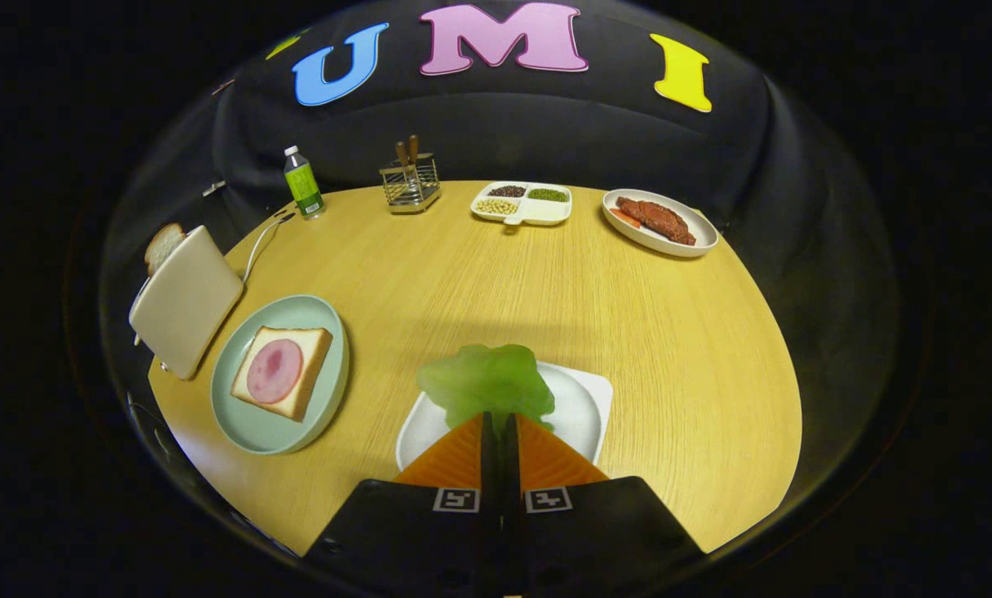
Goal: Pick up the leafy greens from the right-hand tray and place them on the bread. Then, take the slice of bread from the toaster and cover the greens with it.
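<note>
Pinching the near edge of the lettuce leaf (pixel 486 384), the gripper (pixel 499 419) has both fingers pressed together on it above the white tray (pixel 583 411). The ham-topped bread (pixel 282 371) lies at ten o'clock on a green plate (pixel 251 419), with the toaster (pixel 185 301) and its bread slice (pixel 164 244) just beyond.

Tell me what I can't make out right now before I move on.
- Gripper grip on the leafy greens: fingers nearly together at the leaf's near edge, contact hidden.
- White tray: near part covered by fingers.
- Toaster bread slice: mostly hidden behind the toaster.
- Divided dish contents: too small.
</note>
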Motion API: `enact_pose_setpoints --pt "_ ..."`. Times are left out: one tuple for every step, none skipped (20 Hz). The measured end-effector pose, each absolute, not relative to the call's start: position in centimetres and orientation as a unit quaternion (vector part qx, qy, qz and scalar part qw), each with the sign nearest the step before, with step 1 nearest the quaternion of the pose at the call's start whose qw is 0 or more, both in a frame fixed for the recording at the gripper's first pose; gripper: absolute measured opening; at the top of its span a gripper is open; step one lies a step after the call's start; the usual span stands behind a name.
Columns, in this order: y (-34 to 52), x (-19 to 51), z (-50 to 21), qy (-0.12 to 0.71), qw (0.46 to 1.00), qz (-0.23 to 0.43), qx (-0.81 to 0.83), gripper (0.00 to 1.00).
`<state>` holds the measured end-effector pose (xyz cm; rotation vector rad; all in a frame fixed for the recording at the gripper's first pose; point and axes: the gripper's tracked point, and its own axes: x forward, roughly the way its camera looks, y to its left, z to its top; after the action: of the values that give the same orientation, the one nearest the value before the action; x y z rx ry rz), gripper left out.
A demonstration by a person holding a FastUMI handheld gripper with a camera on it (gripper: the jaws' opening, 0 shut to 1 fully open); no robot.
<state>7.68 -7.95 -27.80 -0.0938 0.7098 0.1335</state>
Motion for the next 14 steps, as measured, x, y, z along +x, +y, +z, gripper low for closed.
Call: enact_pose_setpoints --pt "-7.7 7.5 -26.9 0.343 0.936 0.065 -0.046 0.05" --pt "-7.2 7.3 -25.8 0.338 0.938 0.063 -0.045 0.05" --pt "-6.8 7.1 -25.0 0.333 0.940 0.061 -0.043 0.05" --pt "-6.4 7.2 -23.9 0.324 0.944 0.057 -0.039 0.05" --pt "-5.8 7.2 -22.9 0.315 0.947 0.055 -0.035 0.05" --pt "-5.2 7.1 -22.1 0.310 0.949 0.052 -0.034 0.05" --pt "-4.5 7.0 -21.2 0.304 0.951 0.052 -0.030 0.05" --pt "-3.5 6.9 -20.3 0.300 0.952 0.053 -0.024 0.05" --pt "-2.6 6.7 -19.6 0.296 0.953 0.056 -0.019 0.05" --pt "-1.6 6.5 -18.9 0.293 0.954 0.059 -0.015 0.05" --pt "-0.6 6.4 -18.3 0.289 0.955 0.062 -0.013 0.05" --pt "0.5 6.3 -17.8 0.286 0.956 0.066 -0.012 0.05" --pt "1.7 6.0 -17.4 0.281 0.957 0.072 -0.013 0.05" --pt "2.9 5.9 -17.2 0.278 0.957 0.078 -0.017 0.05"
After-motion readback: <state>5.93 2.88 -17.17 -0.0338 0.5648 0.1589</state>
